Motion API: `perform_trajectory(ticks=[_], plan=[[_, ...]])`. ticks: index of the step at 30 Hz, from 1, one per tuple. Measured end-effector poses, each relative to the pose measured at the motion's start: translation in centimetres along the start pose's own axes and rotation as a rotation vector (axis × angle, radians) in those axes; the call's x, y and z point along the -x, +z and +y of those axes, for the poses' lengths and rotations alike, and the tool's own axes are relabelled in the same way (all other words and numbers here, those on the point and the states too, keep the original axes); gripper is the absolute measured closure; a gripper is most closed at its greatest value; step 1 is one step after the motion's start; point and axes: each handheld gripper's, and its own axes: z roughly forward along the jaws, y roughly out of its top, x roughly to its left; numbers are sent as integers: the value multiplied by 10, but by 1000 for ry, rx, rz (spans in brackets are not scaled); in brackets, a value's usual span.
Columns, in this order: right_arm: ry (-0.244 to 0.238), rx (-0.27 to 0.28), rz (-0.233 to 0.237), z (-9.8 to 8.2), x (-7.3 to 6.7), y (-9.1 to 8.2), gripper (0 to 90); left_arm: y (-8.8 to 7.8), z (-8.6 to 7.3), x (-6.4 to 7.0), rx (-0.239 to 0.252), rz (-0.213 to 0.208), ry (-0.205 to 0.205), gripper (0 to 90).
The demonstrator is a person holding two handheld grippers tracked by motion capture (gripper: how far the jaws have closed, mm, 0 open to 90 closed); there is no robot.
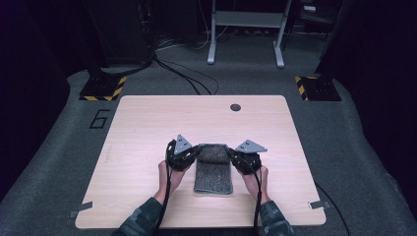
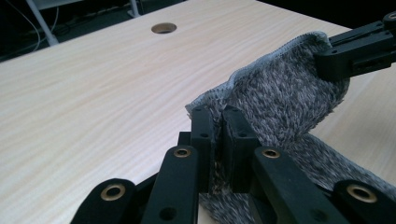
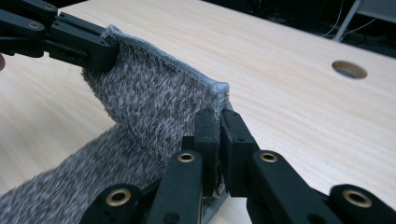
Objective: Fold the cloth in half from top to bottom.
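A grey fuzzy towel [image 1: 213, 169] lies on the wooden table [image 1: 147, 132], its far end lifted and folded back toward the person. My left gripper [image 1: 184, 155] is shut on the towel's far left corner [image 2: 219, 112]. My right gripper [image 1: 243, 157] is shut on the far right corner [image 3: 217, 100]. The towel's stitched edge [image 2: 275, 51] stretches between the two grippers above the tabletop. In the left gripper view the right gripper's jaws [image 2: 357, 51] show at the upper right; in the right gripper view the left gripper's jaws [image 3: 70, 39] show at the upper left.
A round cable hole [image 1: 235, 107] sits near the table's far edge. Tape strips [image 1: 81, 209] mark the near corners. Beyond the table are floor cables [image 1: 187, 73], a grey metal stand [image 1: 246, 29] and yellow-black striped bases [image 1: 103, 88].
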Motion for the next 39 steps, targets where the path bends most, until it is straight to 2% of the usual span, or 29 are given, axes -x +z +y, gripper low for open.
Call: perform_trajectory(ticks=[4,8,11,20,21,26,27,28,30,31,32,33,34,35,36,37,39], plan=[[-5,-13,5,-6,-4,-4,860,-2,-6,5,-19,-16,-1,838],[-4,10,2,-13,-7,-11,859,-4,-12,12,-15,-32,-16,832],[-2,-11,12,-22,-12,-15,857,-7,-18,19,-31,-45,-4,831],[-7,-53,26,-38,-21,-19,853,-7,-32,23,-75,-77,-18,815],[-7,-55,26,-39,-21,-20,851,-6,-34,24,-74,-74,-33,813],[-5,-76,39,-48,-24,-22,833,-7,-40,25,-91,-88,-49,784],[-1,-84,41,-52,-25,-24,820,-9,-43,26,-100,-103,-67,759],[3,-87,47,-54,-25,-26,808,-9,-43,26,-100,-103,-67,738],[16,-84,55,-57,-25,-32,780,-15,-44,26,-117,-138,-85,648],[16,-84,55,-57,-25,-32,780,-15,-44,26,-117,-138,-85,586],[22,-83,64,-58,-24,-36,755,-19,-44,26,-122,-145,-88,586],[35,-72,80,-59,-23,-41,739,-22,-44,27,-121,-158,-103,518],[80,-41,116,-59,-20,-50,723,-25,-43,26,-116,-167,-109,486],[99,-33,129,-59,-19,-54,716,-32,-40,26,-101,-169,-120,450],[99,-33,129,-59,-19,-54,716,-32,-40,26,-101,-169,-120,421],[125,-10,138,-55,-16,-61,691,-35,-38,24,-92,-177,-131,399],[133,7,140,-53,-15,-63,683,-39,-33,21,-68,-165,-143,381]])
